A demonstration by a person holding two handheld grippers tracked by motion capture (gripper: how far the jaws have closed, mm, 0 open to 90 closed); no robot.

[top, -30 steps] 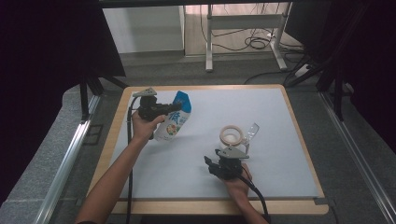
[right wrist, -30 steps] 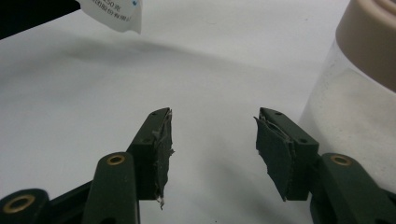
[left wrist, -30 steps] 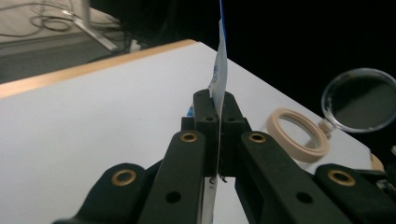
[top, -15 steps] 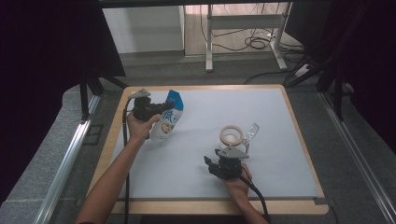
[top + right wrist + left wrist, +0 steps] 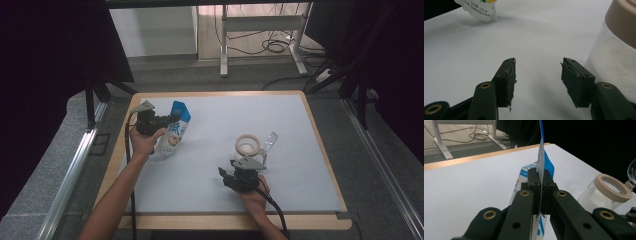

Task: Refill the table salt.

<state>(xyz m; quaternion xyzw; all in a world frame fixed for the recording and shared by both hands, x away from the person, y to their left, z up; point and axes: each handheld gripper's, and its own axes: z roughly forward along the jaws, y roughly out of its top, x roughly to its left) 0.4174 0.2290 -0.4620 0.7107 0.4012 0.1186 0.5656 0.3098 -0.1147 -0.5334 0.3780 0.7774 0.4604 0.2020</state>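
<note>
- We see a wide white surface point(image 5: 300, 130) with a wooden edge, and both of the person's forearms come in over its near side
- A blue and white pouch point(image 5: 175, 131) with printed writing hangs at the far left of the surface, its blue top edge uppermost and its lower end down at the white sheet; we cannot tell whether that end touches it
- In the left gripper view the pouch point(image 5: 541, 167) stands edge-on between the two black jaws, with its blue side facing right
- The left tool point(image 5: 167, 120) is pressed together on the upper part of the pouch, pinching its thin film, with the left hand point(image 5: 144, 142) wrapped around the handle just near of it
- A clear jar point(image 5: 248, 146) with a beige rim stands right of centre, well apart from the pouch; its clear lid point(image 5: 269, 141) is swung open to the right
- The right tool point(image 5: 226, 175) sits low over the surface just near of the jar, held by the right hand point(image 5: 252, 195)
- In the right gripper view the right tool point(image 5: 537, 75) has its jaws spread wide with bare white surface between them, and the jar point(image 5: 616, 62) stands just beside the right-hand jaw
- Worn tape shows on the inner faces of both of those jaws
</note>
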